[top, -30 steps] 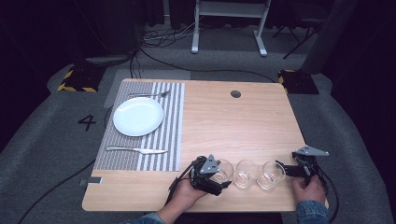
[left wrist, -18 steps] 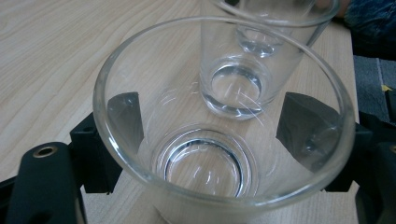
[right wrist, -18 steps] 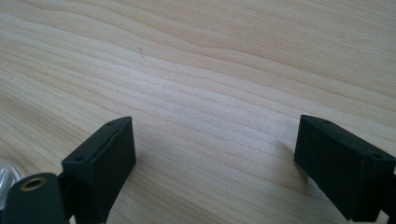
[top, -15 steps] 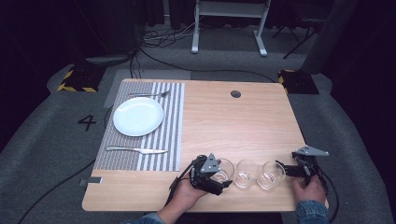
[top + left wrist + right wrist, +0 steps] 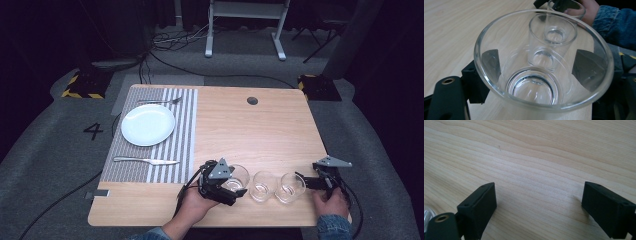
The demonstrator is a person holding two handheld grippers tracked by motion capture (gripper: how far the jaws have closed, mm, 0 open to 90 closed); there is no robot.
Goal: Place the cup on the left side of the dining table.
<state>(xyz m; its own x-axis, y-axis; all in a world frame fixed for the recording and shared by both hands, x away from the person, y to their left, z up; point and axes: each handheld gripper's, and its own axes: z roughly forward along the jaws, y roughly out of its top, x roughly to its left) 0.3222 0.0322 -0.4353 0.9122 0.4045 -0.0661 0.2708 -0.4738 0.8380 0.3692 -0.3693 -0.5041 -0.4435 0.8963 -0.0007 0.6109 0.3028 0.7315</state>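
— Pale wooden table (image 5: 260, 130) is seen on grey carpet; what is held?

— At the lower centre, a clear round drinking glass (image 5: 236, 177) is flanked by the left gripper (image 5: 231, 186); contact cannot be told. Two more clear glasses (image 5: 263, 186) are lined up to its right.

— And the right gripper (image 5: 305, 181)?

— Its jaws are spread wide over bare wood. A white round plate (image 5: 148, 124) is seen upper left.

Well left of the left gripper (image 5: 234, 181), a striped mat (image 5: 187, 130) carries plate (image 5: 148, 124), fork (image 5: 160, 101), knife (image 5: 145, 160).
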